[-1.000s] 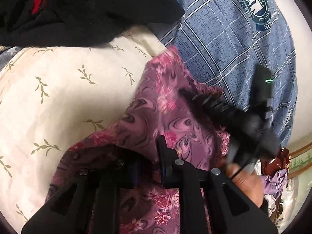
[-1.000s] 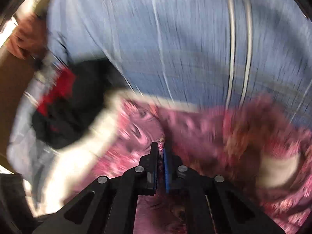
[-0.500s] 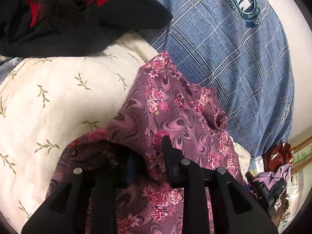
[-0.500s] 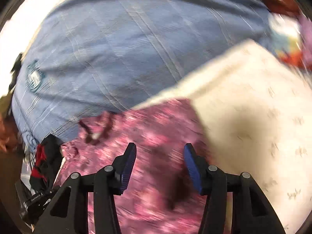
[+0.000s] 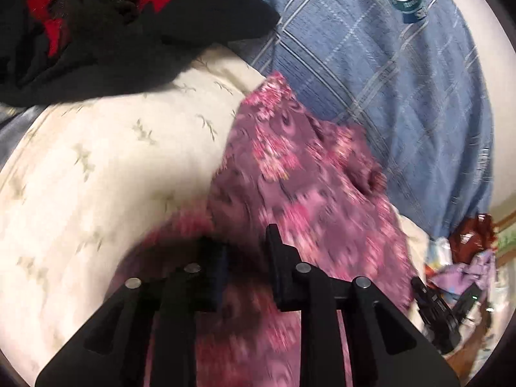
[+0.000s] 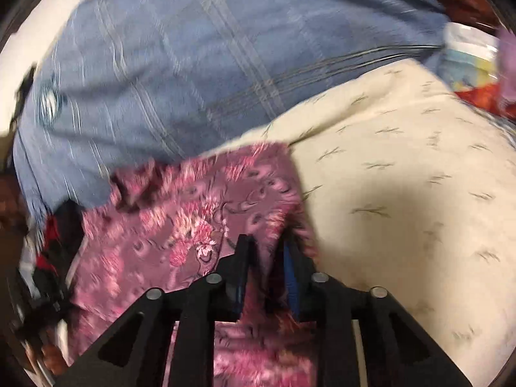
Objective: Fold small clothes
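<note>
Floral garment (image 5: 306,187): pattern smeared by motion blur, lower part cut off by the frame edge. Cluttered items (image 5: 461,258) at right: not identifiable.

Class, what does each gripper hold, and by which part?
Both grip the purple floral garment: the right gripper at its right edge, the left gripper on a raised fold.

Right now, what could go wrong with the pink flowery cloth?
1. The right gripper has just been closing on a bunched edge of the pink flowery cloth; a shallow bite might slip out when lifted.
2. The left gripper has cloth bunched between its fingers, so the fold may come out lumpy.
3. The black and red garment lies close by and could get dragged along.
</note>
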`<action>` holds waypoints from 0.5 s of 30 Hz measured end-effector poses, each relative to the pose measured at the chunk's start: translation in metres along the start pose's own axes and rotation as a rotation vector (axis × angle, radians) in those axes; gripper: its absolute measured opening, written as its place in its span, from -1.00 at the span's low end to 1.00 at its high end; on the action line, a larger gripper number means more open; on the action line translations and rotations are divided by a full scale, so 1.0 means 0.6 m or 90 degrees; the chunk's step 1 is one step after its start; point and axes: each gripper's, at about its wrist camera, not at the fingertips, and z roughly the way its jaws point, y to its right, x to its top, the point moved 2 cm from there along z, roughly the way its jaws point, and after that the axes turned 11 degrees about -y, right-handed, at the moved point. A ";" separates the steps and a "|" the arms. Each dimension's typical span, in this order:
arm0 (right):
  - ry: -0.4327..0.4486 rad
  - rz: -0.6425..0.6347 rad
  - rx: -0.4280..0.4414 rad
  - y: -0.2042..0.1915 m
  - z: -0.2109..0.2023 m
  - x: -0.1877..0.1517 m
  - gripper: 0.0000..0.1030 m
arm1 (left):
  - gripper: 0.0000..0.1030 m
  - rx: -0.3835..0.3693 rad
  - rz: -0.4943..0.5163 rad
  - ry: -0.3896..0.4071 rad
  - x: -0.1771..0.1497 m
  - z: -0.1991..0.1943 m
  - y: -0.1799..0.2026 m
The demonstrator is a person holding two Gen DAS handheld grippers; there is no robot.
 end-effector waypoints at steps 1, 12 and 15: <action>0.010 0.008 0.013 0.002 -0.013 -0.001 -0.51 | -0.63 -0.035 0.000 0.002 -0.009 -0.020 0.007; -0.065 -0.072 0.062 -0.033 0.037 -0.053 -0.58 | -0.12 0.151 0.132 -0.040 0.018 0.068 0.048; -0.032 -0.077 0.091 -0.021 0.030 -0.061 -0.61 | -0.09 0.209 0.194 -0.016 -0.001 0.067 0.071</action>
